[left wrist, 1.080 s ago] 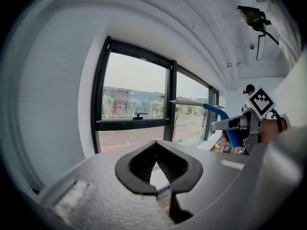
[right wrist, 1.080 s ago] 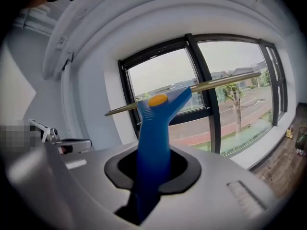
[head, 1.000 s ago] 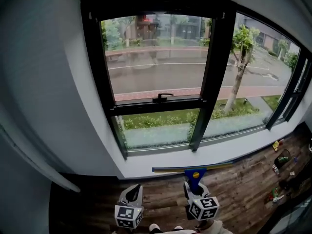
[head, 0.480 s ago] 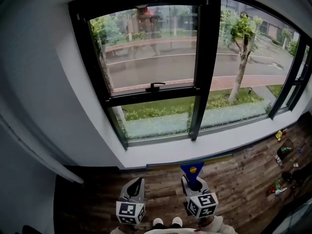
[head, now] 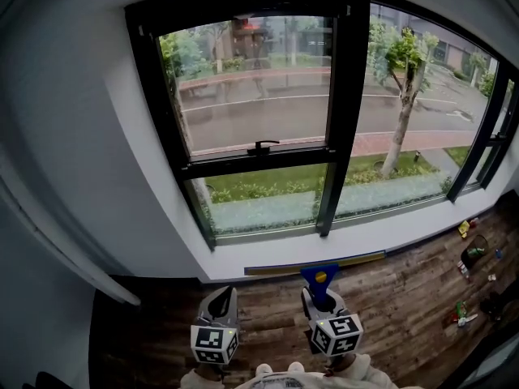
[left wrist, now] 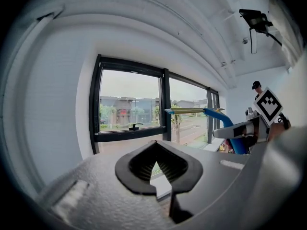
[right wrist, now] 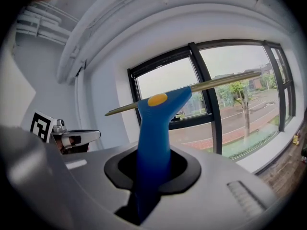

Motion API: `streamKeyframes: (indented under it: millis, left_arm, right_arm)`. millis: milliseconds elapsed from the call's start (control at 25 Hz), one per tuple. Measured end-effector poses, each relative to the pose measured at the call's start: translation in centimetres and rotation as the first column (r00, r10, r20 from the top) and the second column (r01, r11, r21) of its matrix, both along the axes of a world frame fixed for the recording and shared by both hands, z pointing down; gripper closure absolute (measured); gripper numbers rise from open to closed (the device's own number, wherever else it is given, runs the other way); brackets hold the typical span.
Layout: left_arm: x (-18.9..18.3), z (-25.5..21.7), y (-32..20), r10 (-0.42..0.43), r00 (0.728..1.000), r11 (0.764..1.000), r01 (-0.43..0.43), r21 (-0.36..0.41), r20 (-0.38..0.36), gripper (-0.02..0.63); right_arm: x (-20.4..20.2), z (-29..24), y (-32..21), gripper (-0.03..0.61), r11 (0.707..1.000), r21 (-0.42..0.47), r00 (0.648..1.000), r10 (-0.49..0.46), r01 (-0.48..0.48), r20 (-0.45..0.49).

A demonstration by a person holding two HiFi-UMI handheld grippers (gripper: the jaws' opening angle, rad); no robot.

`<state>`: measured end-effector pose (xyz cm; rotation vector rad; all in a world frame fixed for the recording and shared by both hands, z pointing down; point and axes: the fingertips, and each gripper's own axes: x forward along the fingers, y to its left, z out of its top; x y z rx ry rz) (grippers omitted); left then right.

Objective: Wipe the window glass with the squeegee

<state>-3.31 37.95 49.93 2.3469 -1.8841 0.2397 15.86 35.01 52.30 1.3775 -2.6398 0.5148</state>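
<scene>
Two grippers hung low in front of the window, above the wooden floor [head: 268, 314] and short of the sill [head: 381, 237]. The right gripper [head: 321, 300] pinched the squeegee [head: 318, 276] by its blue handle, jaws clamped on it with the handle standing up between them, plain in the right gripper view [right wrist: 153, 176]. Its blade ran level, crosswise above the handle [right wrist: 156, 123]. From the head view the blade lay below the sill's front edge and well apart from the glass [head: 251, 87], so no wiping was under way; I took this for the approach, tool in hand and not yet on a pane.

The left gripper [head: 221, 298] was beside it, carrying nothing. Its jaws [left wrist: 156, 169] looked pressed together, though a small gap showed between the ribbed pads and I could not be sure they fully met.

Next, I judged, the right gripper would need to rise and go forward to the top edge of a pane, set the blade flat against the glass clear of the black frame [head: 345, 120] and the latch [head: 263, 147], then draw down with even pressure.
</scene>
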Motion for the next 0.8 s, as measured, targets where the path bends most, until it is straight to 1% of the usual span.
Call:
streamKeyframes:
  millis: [160,560,800]
  left_arm:
    - [0.1,0.6,0.0,0.004,1.0,1.0,-0.004,-0.009,-0.006,0.611]
    - [0.0,1.1,-0.5,0.002,1.0,1.0,-0.002,-0.015,-0.014,0.611]
    - [0.2,1.5,-0.9,0.008,0.999,1.0,-0.009,-0.023,-0.036,0.611]
  right_arm:
    - [-0.4,0.0,-0.1,0.506,1.0,0.005,1.0,-0.011,0.011,-0.011]
    - [-0.4,0.3,-0.8,0.506,1.0,0.01,1.0,-0.004,0.004,-0.016]
    - [-0.3,0.4,-1.3,0.506,1.0,0.011,1.0,0.008,-0.008,-0.018]
